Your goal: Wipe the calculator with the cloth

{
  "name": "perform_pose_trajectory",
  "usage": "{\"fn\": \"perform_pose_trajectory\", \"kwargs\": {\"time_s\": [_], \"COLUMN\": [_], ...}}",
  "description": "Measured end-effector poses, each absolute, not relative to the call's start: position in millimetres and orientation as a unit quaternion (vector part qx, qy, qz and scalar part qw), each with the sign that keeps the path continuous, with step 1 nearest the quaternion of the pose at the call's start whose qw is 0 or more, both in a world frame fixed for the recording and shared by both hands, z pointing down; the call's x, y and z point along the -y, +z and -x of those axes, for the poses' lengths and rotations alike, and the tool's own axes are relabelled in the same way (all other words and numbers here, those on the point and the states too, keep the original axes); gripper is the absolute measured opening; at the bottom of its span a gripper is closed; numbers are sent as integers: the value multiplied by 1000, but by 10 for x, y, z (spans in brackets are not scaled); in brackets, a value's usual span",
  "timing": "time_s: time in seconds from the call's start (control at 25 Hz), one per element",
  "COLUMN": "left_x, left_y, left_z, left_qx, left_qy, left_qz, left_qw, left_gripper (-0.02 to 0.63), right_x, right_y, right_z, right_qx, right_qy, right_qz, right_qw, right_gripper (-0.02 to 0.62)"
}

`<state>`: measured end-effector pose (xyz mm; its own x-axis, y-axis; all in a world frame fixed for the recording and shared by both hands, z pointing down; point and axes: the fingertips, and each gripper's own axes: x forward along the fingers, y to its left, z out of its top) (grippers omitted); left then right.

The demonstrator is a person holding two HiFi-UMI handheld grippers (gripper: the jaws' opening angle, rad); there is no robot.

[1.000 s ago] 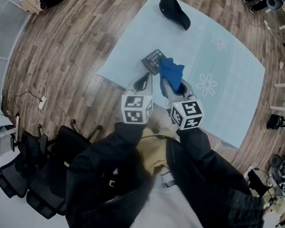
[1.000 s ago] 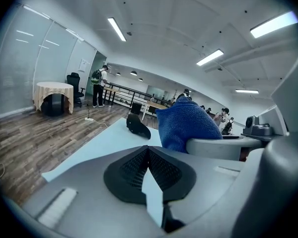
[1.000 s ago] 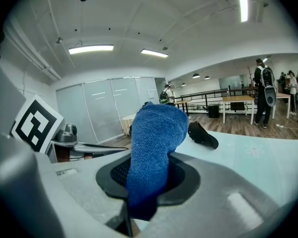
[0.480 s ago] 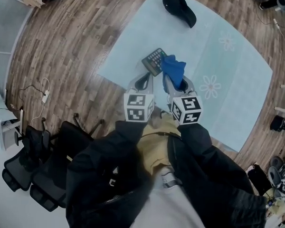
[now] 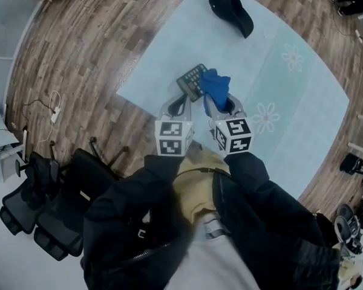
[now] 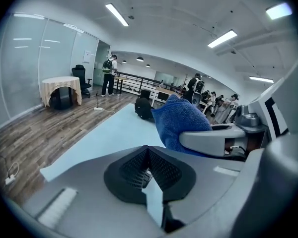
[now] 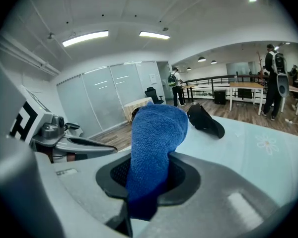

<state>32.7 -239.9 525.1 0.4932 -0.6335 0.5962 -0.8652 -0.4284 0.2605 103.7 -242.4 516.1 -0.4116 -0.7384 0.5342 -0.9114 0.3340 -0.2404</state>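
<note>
A dark calculator [image 5: 191, 80] lies on the pale blue mat [image 5: 272, 95] near its left corner. A blue cloth [image 5: 214, 86] covers the calculator's right end. My right gripper [image 5: 218, 104] is shut on that cloth, which stands up thick between its jaws [image 7: 156, 133]. My left gripper [image 5: 181, 103] sits just left of it, its tip at the calculator's near edge. Its jaws are shut with nothing seen between them [image 6: 149, 150]. The left gripper view shows the cloth [image 6: 181, 125] at its right and hides the calculator.
A black cap [image 5: 232, 9] lies at the mat's far end, also seen as the cap [image 7: 204, 120]. Wooden floor [image 5: 91, 47] surrounds the mat. Black chairs [image 5: 54, 204] stand at lower left. People stand far off in the room.
The two grippers and the cloth stay over the calculator's near right part with only a small shift. The head view has drifted a little.
</note>
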Motion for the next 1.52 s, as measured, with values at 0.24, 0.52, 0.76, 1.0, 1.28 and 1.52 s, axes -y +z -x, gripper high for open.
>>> {"fn": "perform_pose_trajectory", "kwargs": {"time_s": [0.24, 0.52, 0.76, 1.0, 1.28, 1.52], "left_x": [2553, 2708, 2756, 2827, 2831, 2777], "left_y": [5396, 5658, 5758, 5870, 5939, 5994], "left_z": [-357, -341, -343, -173, 24, 154], "left_qx": [455, 456, 449, 460, 472, 480], "left_qy": [222, 227, 242, 253, 254, 251], "left_qz": [-816, -799, -795, -784, -769, -765], "left_qw": [279, 318, 328, 331, 348, 348], "left_gripper": [-9, -9, -9, -9, -9, -9], "right_x": [2601, 2807, 2926, 3178, 3179, 2990], "right_y": [5417, 5708, 5894, 6131, 6619, 6753], "right_z": [-1067, -1019, -1028, -1170, -1043, -773], "right_qx": [798, 797, 797, 790, 786, 796], "right_qy": [270, 285, 290, 267, 270, 281], "right_qz": [-502, -485, -469, -471, -426, -389], "right_qw": [195, 220, 248, 287, 359, 370], "right_gripper": [91, 91, 92, 92, 92, 91]}}
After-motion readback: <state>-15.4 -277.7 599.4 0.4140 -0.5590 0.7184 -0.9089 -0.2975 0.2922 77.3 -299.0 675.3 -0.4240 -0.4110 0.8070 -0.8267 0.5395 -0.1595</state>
